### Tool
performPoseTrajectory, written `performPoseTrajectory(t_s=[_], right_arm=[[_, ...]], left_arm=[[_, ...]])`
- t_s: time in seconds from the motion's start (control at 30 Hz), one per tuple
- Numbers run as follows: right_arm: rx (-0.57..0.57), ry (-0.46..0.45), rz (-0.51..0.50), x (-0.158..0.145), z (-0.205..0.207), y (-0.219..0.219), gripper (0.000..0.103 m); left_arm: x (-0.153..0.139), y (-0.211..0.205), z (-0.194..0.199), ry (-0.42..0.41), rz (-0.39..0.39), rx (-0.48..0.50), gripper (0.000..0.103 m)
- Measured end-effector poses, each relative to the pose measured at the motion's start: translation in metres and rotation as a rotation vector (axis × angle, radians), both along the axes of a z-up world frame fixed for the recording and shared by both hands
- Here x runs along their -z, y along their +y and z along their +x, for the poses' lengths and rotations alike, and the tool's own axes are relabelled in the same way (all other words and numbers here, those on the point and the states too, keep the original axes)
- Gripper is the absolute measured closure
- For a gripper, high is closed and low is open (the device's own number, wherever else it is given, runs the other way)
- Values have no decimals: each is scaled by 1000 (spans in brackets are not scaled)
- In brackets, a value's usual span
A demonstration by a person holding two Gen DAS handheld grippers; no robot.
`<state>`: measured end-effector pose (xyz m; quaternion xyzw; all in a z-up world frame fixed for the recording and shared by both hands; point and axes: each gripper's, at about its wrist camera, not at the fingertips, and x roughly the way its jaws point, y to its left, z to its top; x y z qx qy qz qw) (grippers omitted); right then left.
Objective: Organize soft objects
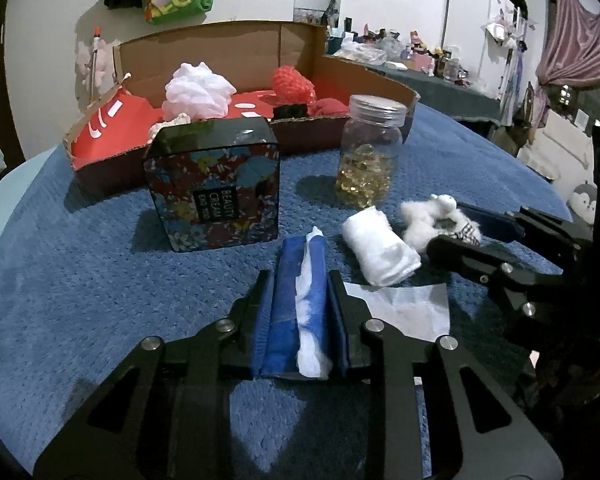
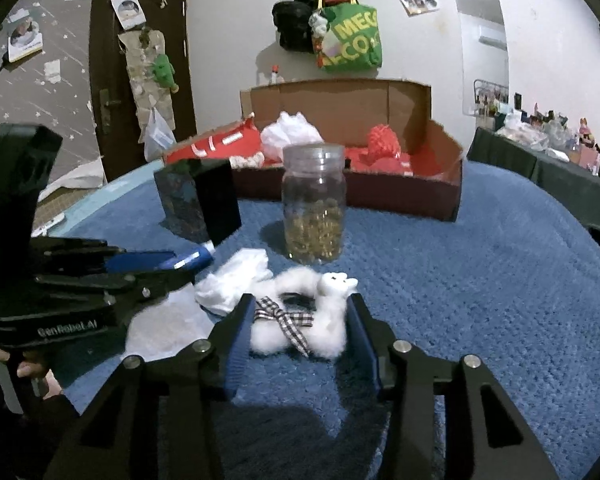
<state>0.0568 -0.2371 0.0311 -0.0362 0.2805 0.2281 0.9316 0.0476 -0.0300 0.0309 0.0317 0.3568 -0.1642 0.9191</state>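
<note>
Already a white puff [image 1: 198, 90] and red knit [image 1: 293, 84] sit in the cardboard box [image 1: 220, 46] at twelve o'clock; left gripper [image 1: 300, 280] pinches white tissue [image 1: 310, 304], right gripper [image 2: 300, 316] straddles fluffy toy [image 2: 300, 320], rolled cloth [image 1: 380, 246] remains

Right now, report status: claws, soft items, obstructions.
Left claw shut on white tissue. Right claw straddles fluffy white toy, not clamped. Rolled white cloth loose. Glass jar stands before cardboard box.

One jar [image 1: 370, 148], one floral box [image 1: 214, 190], one cardboard box [image 1: 220, 46]
</note>
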Motion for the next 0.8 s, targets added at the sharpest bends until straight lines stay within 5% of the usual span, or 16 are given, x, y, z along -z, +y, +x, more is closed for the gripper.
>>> performPoseTrajectory(t_s=[0.8], right_arm=[[2, -27, 5, -10, -10, 1, 57]], left_arm=[[-11, 14, -7, -23, -1, -14, 78]])
